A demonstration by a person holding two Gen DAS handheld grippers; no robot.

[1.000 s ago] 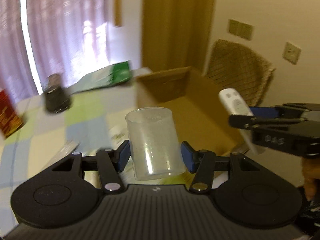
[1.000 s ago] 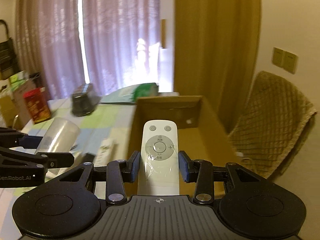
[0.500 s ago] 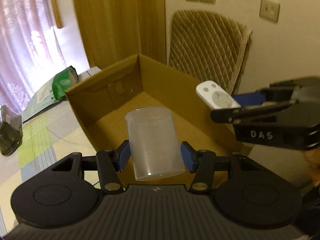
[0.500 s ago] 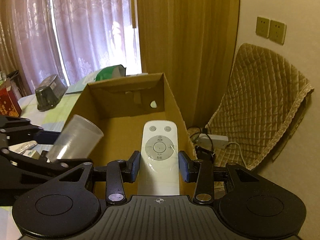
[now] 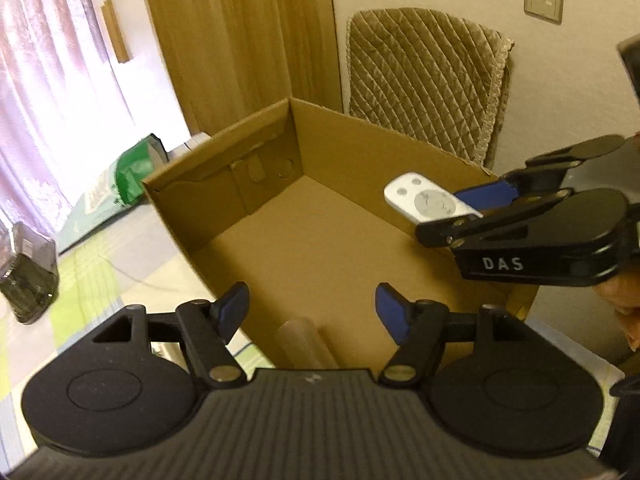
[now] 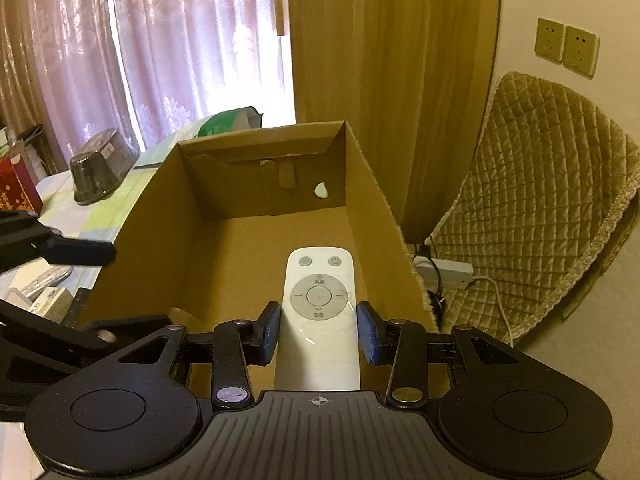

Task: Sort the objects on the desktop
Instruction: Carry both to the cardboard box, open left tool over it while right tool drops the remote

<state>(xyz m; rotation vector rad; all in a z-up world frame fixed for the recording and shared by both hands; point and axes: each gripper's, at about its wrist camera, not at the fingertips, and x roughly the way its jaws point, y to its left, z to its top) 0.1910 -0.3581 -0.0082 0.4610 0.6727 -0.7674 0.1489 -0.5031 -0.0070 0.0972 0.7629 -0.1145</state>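
Inside the cardboard box (image 5: pixel 360 168), one cup (image 5: pixel 304 342); one gripped remote (image 6: pixel 320 312).

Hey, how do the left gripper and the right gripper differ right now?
The left gripper is open with nothing between its blue pads; the right gripper is shut on the white remote. A clear plastic cup lies in the cardboard box below the left gripper, while the remote is held above the box floor. Both grippers are black with blue pads, poised over that box.

White remote (image 6: pixel 319 312), brown cardboard box (image 6: pixel 160 216)
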